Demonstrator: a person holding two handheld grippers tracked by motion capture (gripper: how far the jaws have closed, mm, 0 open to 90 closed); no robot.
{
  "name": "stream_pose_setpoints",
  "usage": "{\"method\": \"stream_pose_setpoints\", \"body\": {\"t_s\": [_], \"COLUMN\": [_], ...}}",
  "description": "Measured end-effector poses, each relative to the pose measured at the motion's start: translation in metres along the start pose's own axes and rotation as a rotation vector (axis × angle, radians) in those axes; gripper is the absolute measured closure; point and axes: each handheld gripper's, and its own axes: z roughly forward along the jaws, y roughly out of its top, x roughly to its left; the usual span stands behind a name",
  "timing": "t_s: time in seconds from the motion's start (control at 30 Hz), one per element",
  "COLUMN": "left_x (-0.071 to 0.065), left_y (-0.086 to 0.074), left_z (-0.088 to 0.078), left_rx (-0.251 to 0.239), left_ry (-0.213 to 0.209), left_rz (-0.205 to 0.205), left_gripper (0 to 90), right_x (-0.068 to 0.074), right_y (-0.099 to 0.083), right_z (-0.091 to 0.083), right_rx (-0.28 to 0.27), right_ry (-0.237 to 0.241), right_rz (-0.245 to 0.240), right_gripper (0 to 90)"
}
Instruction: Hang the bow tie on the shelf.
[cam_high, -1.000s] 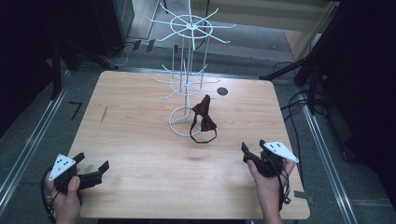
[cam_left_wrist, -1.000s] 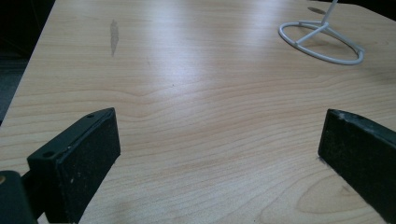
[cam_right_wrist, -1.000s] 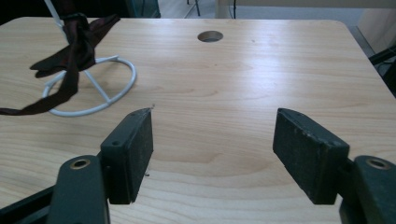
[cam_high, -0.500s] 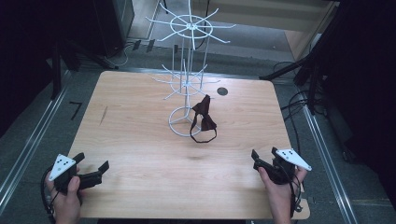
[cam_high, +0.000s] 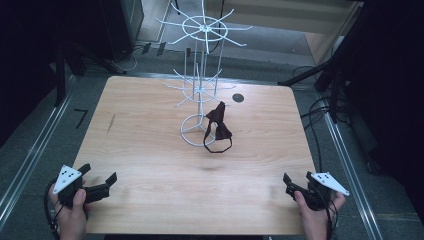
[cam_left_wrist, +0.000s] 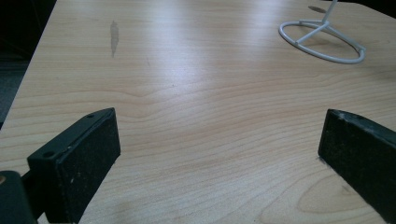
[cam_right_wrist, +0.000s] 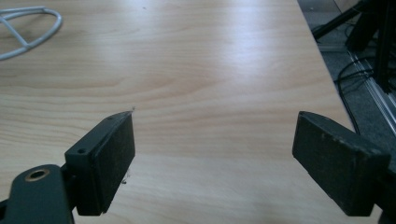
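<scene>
Right claw now nearer table corner.

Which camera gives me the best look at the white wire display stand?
The high view: it shows the whole white wire display stand, with a dark bow tie at its base. Both gripper views catch just part of its ring base.

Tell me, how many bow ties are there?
1. The dark bow tie hangs off the white wire rack near the table's middle, its strap loop by the rack's ring base.
</scene>
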Motion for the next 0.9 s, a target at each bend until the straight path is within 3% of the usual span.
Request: {"method": "stream_pose_setpoints", "body": {"t_s": [0.27,0.37,0.7,0.9], "left_x": [-0.001,-0.002,-0.002,-0.002], "left_y": [0.000,0.000,0.000,0.000], "left_z": [0.000,0.000,0.000,0.000], "left_rx": [0.004,0.006,0.009,0.006], "left_ry": [0.003,0.002,0.000,0.007], "left_rz": [0.014,0.021,0.014,0.022], "left_gripper": [0.0,0.0,0.0,0.0], "right_x": [-0.033,-0.039,-0.037,-0.038], "right_y": [-0.021,-0.027,-0.027,-0.026], "right_z": [-0.011,-0.011,-0.009,-0.007], "right_rx": [0.014,0.024,0.009,0.022], "right_ry": [-0.020,-0.011,0.016,0.000], "right_rz": [0.033,0.055,0.078,0.095], "right_gripper": [13.4,13.6,13.9,13.8]}}
